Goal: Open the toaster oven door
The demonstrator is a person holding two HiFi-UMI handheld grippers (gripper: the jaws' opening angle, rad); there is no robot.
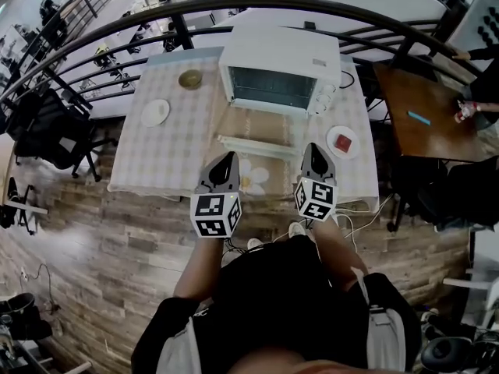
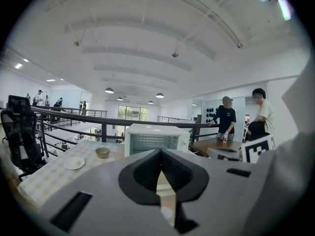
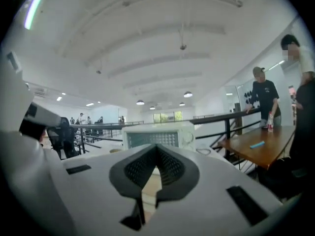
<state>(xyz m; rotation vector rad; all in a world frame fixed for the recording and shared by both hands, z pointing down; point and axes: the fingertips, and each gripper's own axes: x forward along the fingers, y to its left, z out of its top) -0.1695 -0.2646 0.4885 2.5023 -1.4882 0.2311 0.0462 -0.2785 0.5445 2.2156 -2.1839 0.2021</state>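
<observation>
Currently we hold the left gripper (image 1: 226,159) and right gripper (image 1: 315,148) over the near part of the checked-cloth bench (image 1: 160,158) — each with its fingers (image 2: 147,173) pressed together on nothing. The white box-shaped metal toaster oven (image 1: 281,67) sits at the far side of the bench. Its glass door (image 1: 261,127) lies swung down flat toward us, clear of both grippers. A small tan bowl (image 1: 190,79) and a round white plate (image 1: 155,112) sit to the left of the oven.

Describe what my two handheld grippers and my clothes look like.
Both the left gripper and right gripper are pale grey shells tapering to a pointed claw lined with black ribbed pads. Each carries a white cube printed with black square markers at its rear. The person wears a black top with pale patches at the shoulders.
</observation>
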